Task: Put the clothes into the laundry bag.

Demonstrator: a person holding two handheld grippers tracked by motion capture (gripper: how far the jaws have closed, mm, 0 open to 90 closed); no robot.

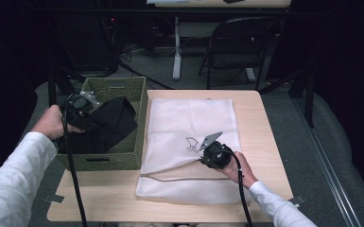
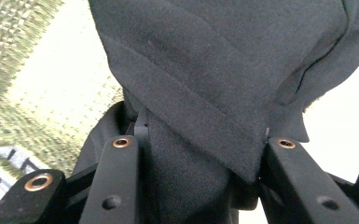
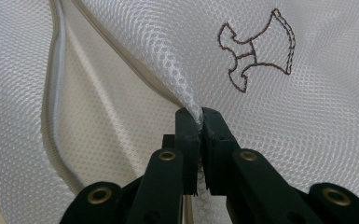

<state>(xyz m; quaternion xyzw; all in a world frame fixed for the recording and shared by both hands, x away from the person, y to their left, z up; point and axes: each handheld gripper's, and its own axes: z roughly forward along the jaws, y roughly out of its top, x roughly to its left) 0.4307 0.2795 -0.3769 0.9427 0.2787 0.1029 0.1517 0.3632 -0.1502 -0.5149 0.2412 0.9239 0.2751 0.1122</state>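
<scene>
Nearest to the camera, in the right gripper view, the two black jaws of the right gripper [image 3: 200, 116] are pressed together on a pinch of white mesh, the upper edge of the opening of the laundry bag [image 3: 307, 140], and just beyond the jaw tips this edge is lifted, so a gap shows to the left of them, with the zipper [image 3: 56, 93] running along its far side. A small brown embroidered mark [image 3: 256, 49] sits on the mesh beyond the jaws, a little to the right. In the left gripper view, the jaws of the left gripper [image 2: 200, 144] stand apart, but thick black cloth [image 2: 224, 70] fills the space between them and hangs past the tips, so they appear clamped on it. From the high view, this cloth is raised over the green woven basket [image 1: 139, 101], not yet near the bag. My judgement is that the bag is opened and the garment is picked up; carrying it across and pushing it inside is still left. By count: one bag, one basket, one dark garment as far as I can tell, two grippers, one wooden table [image 1: 264, 123].
</scene>
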